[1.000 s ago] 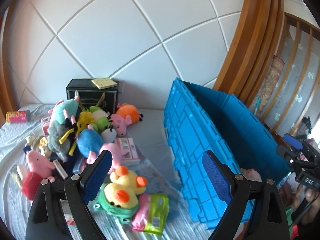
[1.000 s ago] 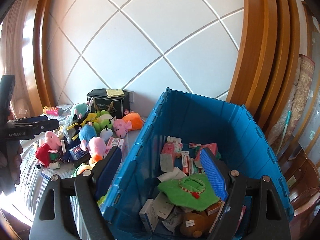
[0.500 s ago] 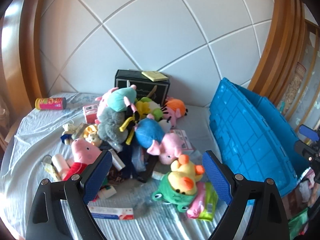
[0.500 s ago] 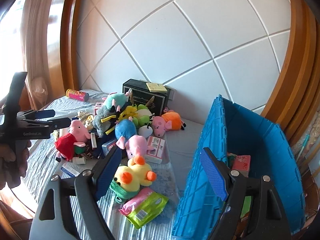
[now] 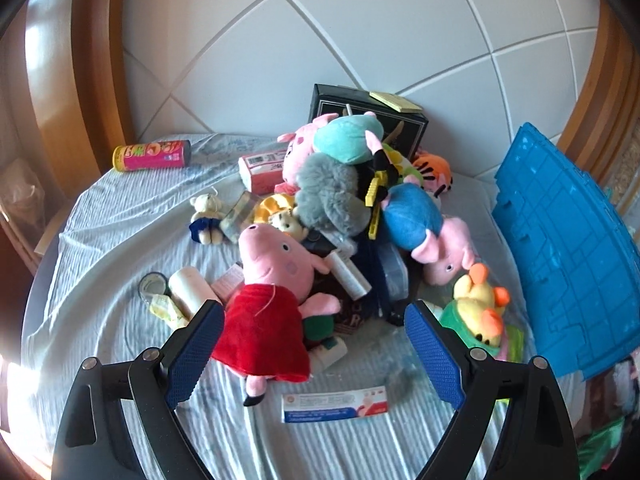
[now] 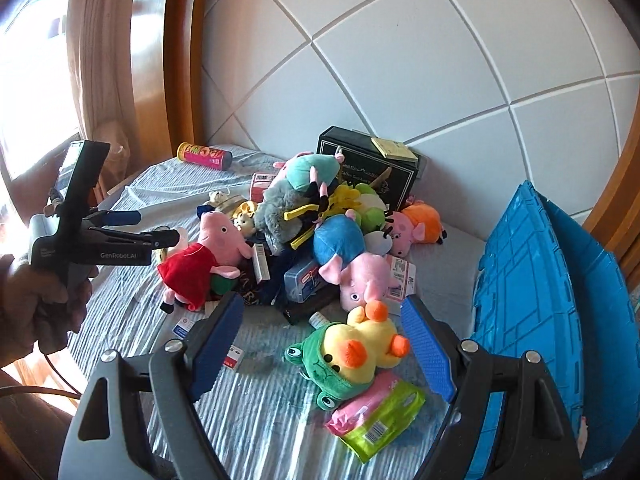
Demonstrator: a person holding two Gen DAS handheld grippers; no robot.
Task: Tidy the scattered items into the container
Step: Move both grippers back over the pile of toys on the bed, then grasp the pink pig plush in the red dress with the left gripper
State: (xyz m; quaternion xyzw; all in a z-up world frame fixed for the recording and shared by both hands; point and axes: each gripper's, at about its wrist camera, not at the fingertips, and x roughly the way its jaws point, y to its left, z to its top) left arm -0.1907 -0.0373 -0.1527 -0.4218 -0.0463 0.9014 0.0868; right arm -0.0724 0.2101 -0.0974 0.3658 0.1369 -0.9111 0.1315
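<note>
White quilted panels in a wooden frame back the bed (image 5: 120,208), whose pale ribbed sheet carries a heap of toys and small boxes. Bare sheet lies nearest both grippers and along the bed's left part, where only a pink can (image 5: 152,155) lies on its side. To the right stands the blue bin (image 6: 532,292), its ribbed wall closing off that side.

A hand (image 6: 36,304) holds the left gripper (image 5: 312,350) by its handle, angled down at the heap. Its jaws stand wide apart and hold nothing; the pig in the red dress (image 5: 268,296) lies just beyond and between the fingertips, head toward the wall, feet toward the gripper, its long axis running roughly along the gripper's line. A flat white carton (image 5: 334,398) lies crosswise just below it.

The right gripper (image 6: 322,340) also tilts down, jaws apart and empty. The yellow duck (image 6: 356,350) in a green frog hood lies between its fingers without touching the pads, hood left, orange beak right, lying crosswise. A pink-and-green packet (image 6: 374,416) lies just nearer, touching the duck.
</note>
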